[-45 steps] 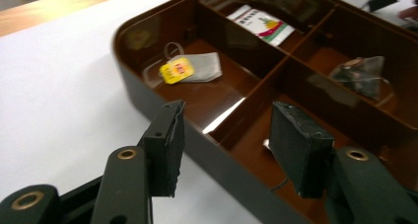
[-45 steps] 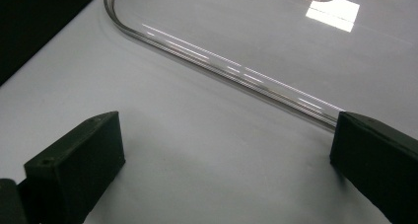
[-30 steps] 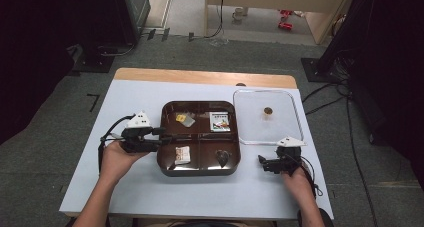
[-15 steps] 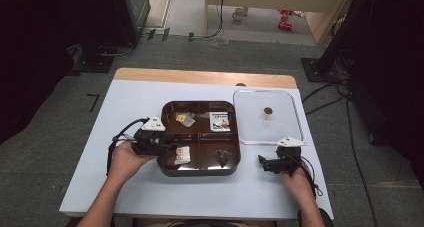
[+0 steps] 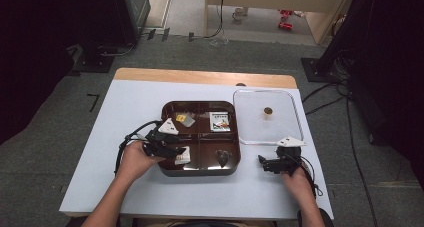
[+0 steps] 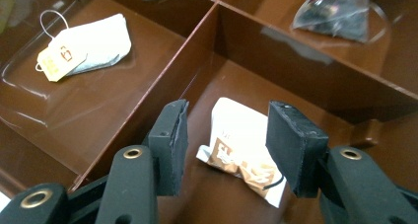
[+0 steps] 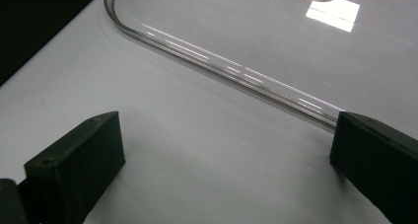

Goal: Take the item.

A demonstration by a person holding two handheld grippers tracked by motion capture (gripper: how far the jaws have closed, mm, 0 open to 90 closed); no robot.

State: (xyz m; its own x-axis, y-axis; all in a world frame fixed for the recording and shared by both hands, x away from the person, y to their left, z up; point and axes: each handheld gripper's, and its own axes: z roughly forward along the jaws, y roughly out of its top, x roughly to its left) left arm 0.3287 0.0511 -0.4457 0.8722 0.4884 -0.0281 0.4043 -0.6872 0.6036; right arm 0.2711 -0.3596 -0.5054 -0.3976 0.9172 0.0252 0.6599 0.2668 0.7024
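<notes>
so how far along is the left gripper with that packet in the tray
Done: the clear lid lies off beside the brown tray. In hand: the left gripper is down in the near-left compartment, its jaws straddling the white-and-brown packet and just opening a little, not yet pressing it. Left: closing on it and lifting. The right gripper rests open on the table.

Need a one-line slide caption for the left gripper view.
Left tool poised open over a white-and-brown sachet in one compartment of the brown divided tray; tagged tea bag lies in the neighbouring compartment.
</notes>
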